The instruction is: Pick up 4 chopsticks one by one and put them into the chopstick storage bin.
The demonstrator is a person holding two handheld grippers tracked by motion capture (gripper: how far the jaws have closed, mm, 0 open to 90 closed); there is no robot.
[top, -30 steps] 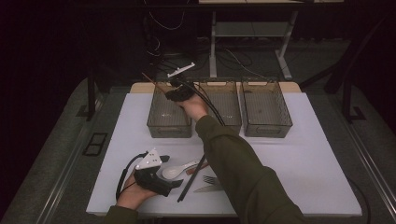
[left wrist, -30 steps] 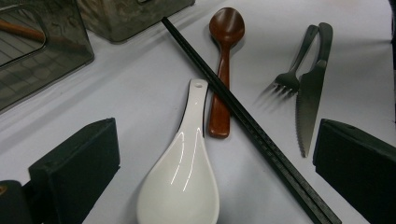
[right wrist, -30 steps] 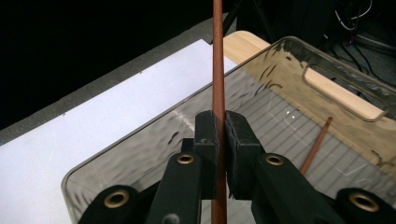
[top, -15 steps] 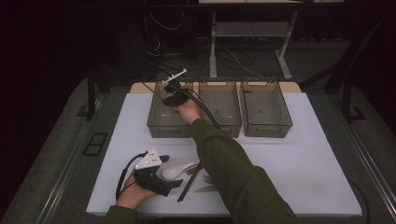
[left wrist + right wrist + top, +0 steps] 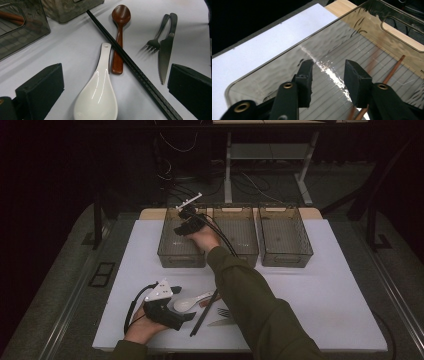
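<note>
My right gripper [image 5: 180,228] hangs over the left smoky bin [image 5: 170,256], pointing down into it. In the right gripper view its jaws [image 5: 328,72] have just been opening and stand apart with nothing between them. A brown chopstick [image 5: 394,69] lies on the bin's ribbed floor beside the right jaw. My left gripper [image 5: 188,316] rests near the table's front left. It is open [image 5: 115,82], its jaws either side of a white ceramic spoon [image 5: 96,100]. Past the spoon lie a brown wooden spoon [image 5: 120,35], black chopsticks [image 5: 130,62], a fork [image 5: 156,37] and a knife [image 5: 166,55].
Three smoky bins stand in a row at the back of the white table [image 5: 340,295], with the middle bin [image 5: 240,256] and the right bin [image 5: 287,256] beside the left one. A wooden strip runs behind them. The right forearm crosses the table's middle.
The right hand has shifted slightly to the left over the left bin. The left hand and the cutlery in front have stayed put.
</note>
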